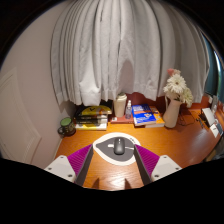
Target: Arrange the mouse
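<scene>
A dark grey mouse (119, 146) lies on a white round mouse mat (103, 152) on the wooden desk (170, 150). My gripper (112, 160) is open, its purple-padded fingers (80, 160) spread wide to either side of the mat. The mouse sits just ahead of the fingertips, between their lines, with clear gaps on both sides. Nothing is held.
White curtains (115, 45) hang behind the desk. At the back stand a stack of books (93, 118), a small box (120, 105), a blue book (146, 115), a vase with flowers (174, 100) and a dark jar (66, 126).
</scene>
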`<action>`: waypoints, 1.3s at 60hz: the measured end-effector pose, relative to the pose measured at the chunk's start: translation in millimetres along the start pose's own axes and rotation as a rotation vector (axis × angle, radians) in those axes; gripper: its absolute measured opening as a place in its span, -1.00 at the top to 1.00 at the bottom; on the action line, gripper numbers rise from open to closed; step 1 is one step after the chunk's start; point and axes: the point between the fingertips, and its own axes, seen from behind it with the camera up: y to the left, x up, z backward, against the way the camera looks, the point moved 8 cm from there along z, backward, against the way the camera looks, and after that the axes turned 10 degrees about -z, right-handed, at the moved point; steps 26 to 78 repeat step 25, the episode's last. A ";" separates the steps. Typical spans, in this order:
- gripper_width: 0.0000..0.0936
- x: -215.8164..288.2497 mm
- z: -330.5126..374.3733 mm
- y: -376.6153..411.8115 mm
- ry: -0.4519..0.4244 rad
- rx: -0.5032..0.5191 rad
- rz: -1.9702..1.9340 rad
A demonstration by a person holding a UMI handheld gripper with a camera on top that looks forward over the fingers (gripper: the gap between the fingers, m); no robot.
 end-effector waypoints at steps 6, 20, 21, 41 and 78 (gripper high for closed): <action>-0.74 -8.6 18.1 2.7 -0.002 -0.004 0.021; -0.76 -23.4 42.4 2.5 -0.008 -0.013 0.033; -0.76 -24.0 43.3 2.2 -0.009 -0.014 0.033; -0.76 -26.5 46.4 0.9 -0.004 -0.023 0.036; -0.76 -26.5 46.4 0.9 -0.004 -0.023 0.036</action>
